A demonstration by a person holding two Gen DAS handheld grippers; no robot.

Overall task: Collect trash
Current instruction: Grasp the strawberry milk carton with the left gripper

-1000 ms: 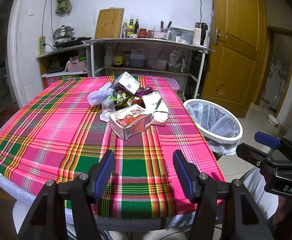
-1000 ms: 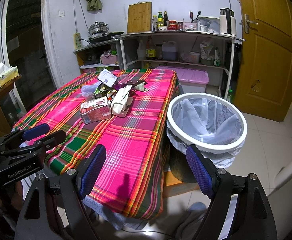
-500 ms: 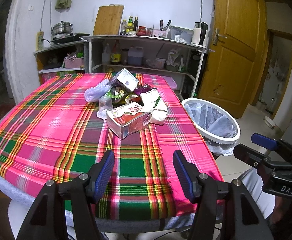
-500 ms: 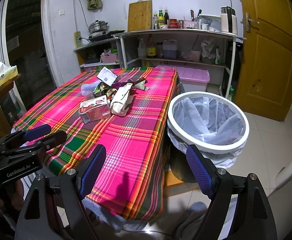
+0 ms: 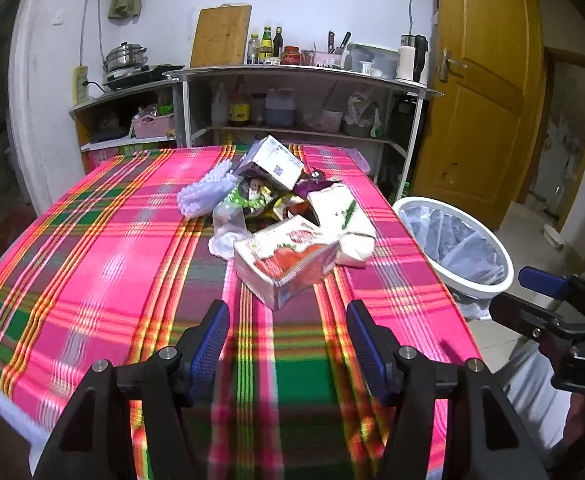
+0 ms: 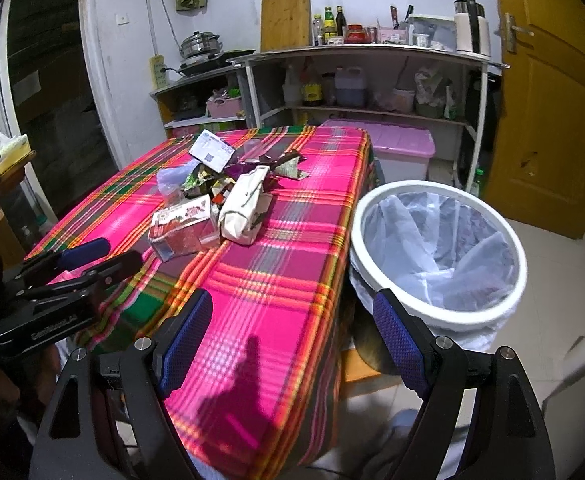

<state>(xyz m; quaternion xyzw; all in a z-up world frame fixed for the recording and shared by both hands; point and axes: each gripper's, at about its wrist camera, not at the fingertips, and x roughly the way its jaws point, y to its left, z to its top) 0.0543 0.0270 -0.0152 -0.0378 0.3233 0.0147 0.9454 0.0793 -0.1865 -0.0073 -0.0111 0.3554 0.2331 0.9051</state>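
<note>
A heap of trash lies mid-table on the pink plaid cloth (image 5: 92,248). Nearest is a red-and-white carton (image 5: 286,264) (image 6: 184,230), with a white crumpled bag (image 5: 342,220) (image 6: 246,204) beside it. A clear plastic cup (image 5: 228,226), a white box (image 5: 270,162) (image 6: 211,154) and several wrappers lie behind. My left gripper (image 5: 286,344) is open, just short of the carton, nothing between its fingers. My right gripper (image 6: 292,340) is open over the table's right edge. A white bin (image 6: 438,254) (image 5: 454,248) lined with a clear bag stands on the floor at the table's right.
Metal shelves (image 5: 300,76) with bottles, a kettle and a cutting board stand behind the table. A pink-lidded storage box (image 6: 392,146) sits under them. A wooden door (image 6: 552,92) is at right. A tissue box (image 6: 6,148) rests on a side stand at left.
The left gripper has moved forward over the table toward the carton, which now looks larger. The right gripper has edged forward toward the table and the bin. Both stay open.
</note>
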